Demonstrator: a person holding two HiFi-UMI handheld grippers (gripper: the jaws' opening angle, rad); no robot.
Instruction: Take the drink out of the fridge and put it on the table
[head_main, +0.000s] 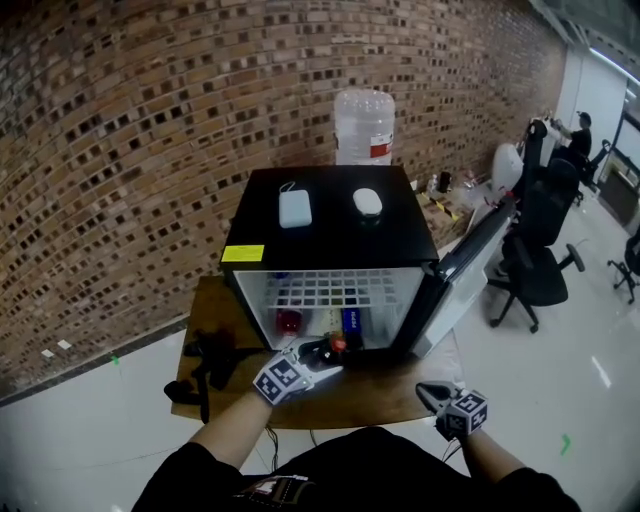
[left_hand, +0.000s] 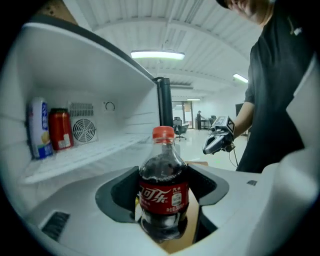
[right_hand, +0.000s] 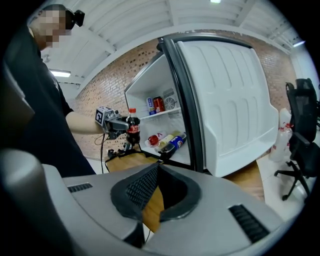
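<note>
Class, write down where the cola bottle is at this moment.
In the left gripper view, the cola bottle is gripped upright by the left gripper, just outside the open fridge and over the table.

In the head view, the bottle (head_main: 338, 344) in front of the fridge (head_main: 330, 240) is mostly covered by the left gripper (head_main: 325, 353); only its red cap is seen. In the left gripper view, its base is hidden below the jaws. Inside the fridge, a red thing (head_main: 290, 321) and a blue can (head_main: 350, 320) are too small to be identified. On top of the fridge, a pale box (head_main: 295, 209) and a pale oval (head_main: 368, 202) cannot be named. Behind the fridge, the lower part of a jug (head_main: 365, 125) is concealed. Left of the fridge, black items (head_main: 205, 362) cannot be made out. Right of the fridge, a chair (right_hand: 303, 105) is cut by the right gripper view's edge.
</note>
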